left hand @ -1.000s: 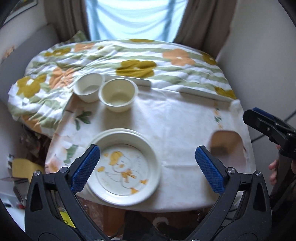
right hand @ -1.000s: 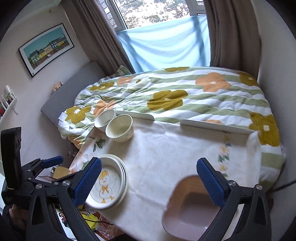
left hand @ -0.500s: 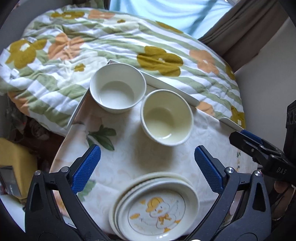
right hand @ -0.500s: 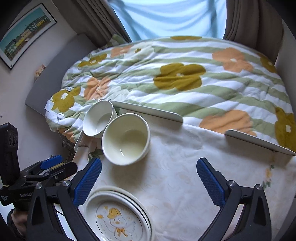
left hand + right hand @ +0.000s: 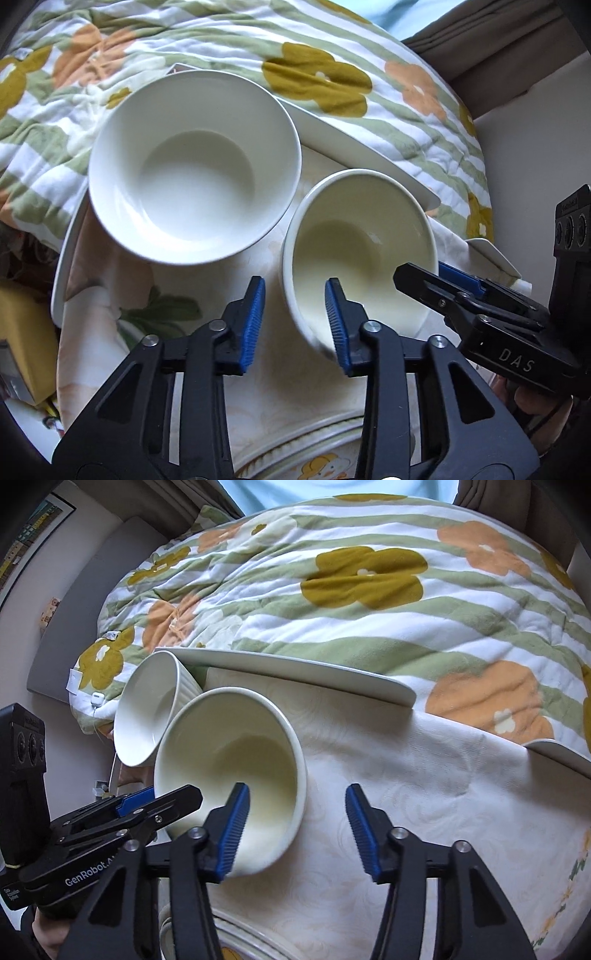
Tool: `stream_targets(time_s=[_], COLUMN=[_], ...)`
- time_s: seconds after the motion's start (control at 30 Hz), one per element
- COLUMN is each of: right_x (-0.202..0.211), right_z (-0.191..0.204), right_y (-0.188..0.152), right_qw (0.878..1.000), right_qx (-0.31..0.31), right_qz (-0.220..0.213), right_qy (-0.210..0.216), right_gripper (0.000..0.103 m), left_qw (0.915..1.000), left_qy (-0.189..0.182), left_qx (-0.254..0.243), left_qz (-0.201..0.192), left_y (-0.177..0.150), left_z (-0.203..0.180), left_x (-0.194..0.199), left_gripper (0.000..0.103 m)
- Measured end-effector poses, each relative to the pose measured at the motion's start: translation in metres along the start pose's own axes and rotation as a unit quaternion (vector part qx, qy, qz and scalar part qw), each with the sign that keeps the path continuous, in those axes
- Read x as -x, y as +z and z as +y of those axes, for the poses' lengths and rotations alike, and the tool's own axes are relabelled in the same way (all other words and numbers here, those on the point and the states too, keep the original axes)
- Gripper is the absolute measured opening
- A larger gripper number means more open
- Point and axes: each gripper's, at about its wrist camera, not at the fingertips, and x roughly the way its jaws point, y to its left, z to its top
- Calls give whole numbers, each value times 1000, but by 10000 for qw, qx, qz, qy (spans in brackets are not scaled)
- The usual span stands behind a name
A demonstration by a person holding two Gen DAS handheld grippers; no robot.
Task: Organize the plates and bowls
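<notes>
A cream bowl (image 5: 360, 240) stands on the clothed table beside a white bowl (image 5: 194, 166). My left gripper (image 5: 295, 321) straddles the cream bowl's near-left rim, jaws half closed with a gap still showing, one pad inside, one outside. My right gripper (image 5: 297, 827) straddles the same bowl's (image 5: 229, 760) right rim, jaws wide open. The white ribbed bowl (image 5: 147, 709) sits behind it, at the table's far left. A stack of plates with a duck print (image 5: 314, 458) lies at the near edge, also low in the right wrist view (image 5: 236, 941).
A floral duvet (image 5: 351, 590) covers the bed just beyond the table's far edge (image 5: 295, 672). The tablecloth (image 5: 461, 794) stretches to the right. A yellow object (image 5: 22, 332) lies below the table's left edge.
Both grippers moved forward and down to the cream bowl. Both sets of jaws narrowed from wide open, the left more than the right, and now straddle its rim.
</notes>
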Motion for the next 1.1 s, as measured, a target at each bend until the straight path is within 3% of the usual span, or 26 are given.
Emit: stream_targets(time_s=[0.07, 0.1, 0.37, 0.8, 1.1], right_x=[-6, -8, -17, -10, 38], right_z=[2, 4, 4, 7, -4], right_y=[2, 3, 4, 4, -11], right_qw=[10000, 10000, 9998, 9998, 9992], right_qx=[27, 30, -39, -52, -181], right_qz=[66, 83, 182, 107, -288], right_qy=[39, 38, -41, -172, -213], right_gripper=[32, 32, 15, 14, 14], left_qw=[10000, 10000, 9995, 9989, 9965], left_qy=[54, 67, 238, 330, 249], left_qx=[1, -10, -183, -342, -754], left_qz=[12, 19, 22, -33, -245], left_y=[1, 2, 6, 5, -4], left_z=[1, 1, -3, -11, -47], left_x=[-2, -3, -6, 3, 30], left_gripper=[20, 16, 12, 12, 12])
